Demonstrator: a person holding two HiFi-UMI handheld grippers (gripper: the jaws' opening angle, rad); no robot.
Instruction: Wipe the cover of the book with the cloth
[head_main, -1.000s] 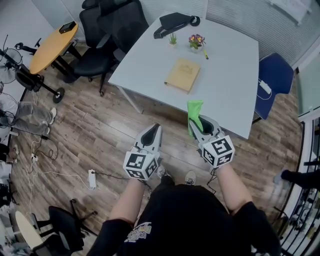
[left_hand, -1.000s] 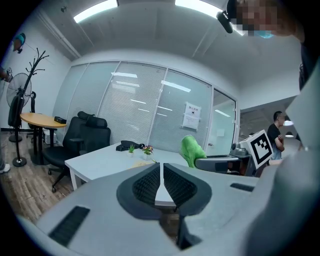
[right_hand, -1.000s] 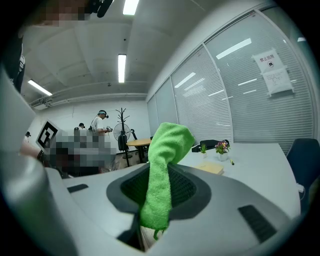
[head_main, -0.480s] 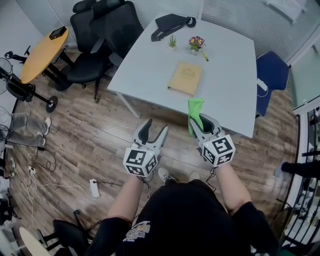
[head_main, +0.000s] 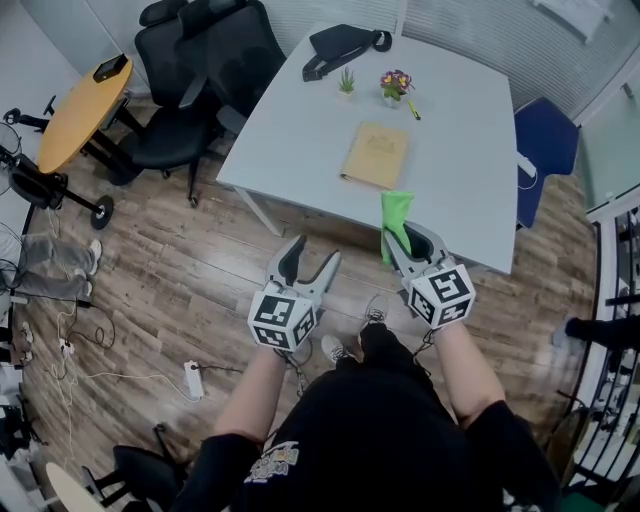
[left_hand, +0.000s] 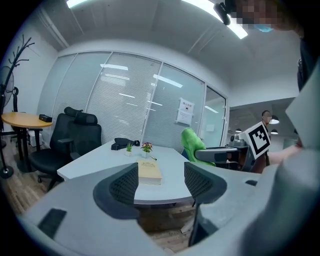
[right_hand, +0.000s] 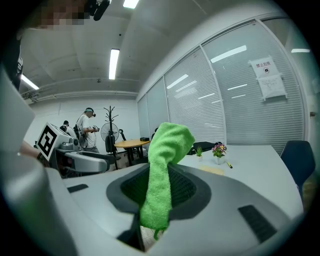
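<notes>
While the book (head_main: 377, 155) lies closed and flat near the middle of the white counter (head_main: 470, 170), tan cover up, nothing touches it. One book is present.

One green cloth (head_main: 396, 213) is present, well apart from the book. It is clamped in the right gripper (head_main: 410, 240). In the right gripper view the fingers (right_hand: 187, 190) are clenched on the cloth's middle. Its upper end stands above them and folds over, and its lower end hangs just below the pads.

The left gripper (head_main: 311, 256) is released. Its fingers (left_hand: 122, 184) stand wide apart and have just been opening, with nothing between them. The left gripper view shows the book only at a distance through the gap, on the counter.

Both grippers are held side by side on the person's side of the counter's near edge. The left one is over the wooden floor (head_main: 200, 270). Whether the right one reaches over the counter edge cannot be told.

Other items on the counter, all at its far end beyond the book:
- Two small pots: a green plant (head_main: 346, 80) and a flowering plant (head_main: 396, 83).
- One pen (head_main: 411, 110), just beside the flowering plant.
- One black bag (head_main: 345, 48).

Seating noted: two black office chairs (head_main: 175, 125) on the counter's left in the head view, and one blue chair (head_main: 545, 160) on its right.
</notes>
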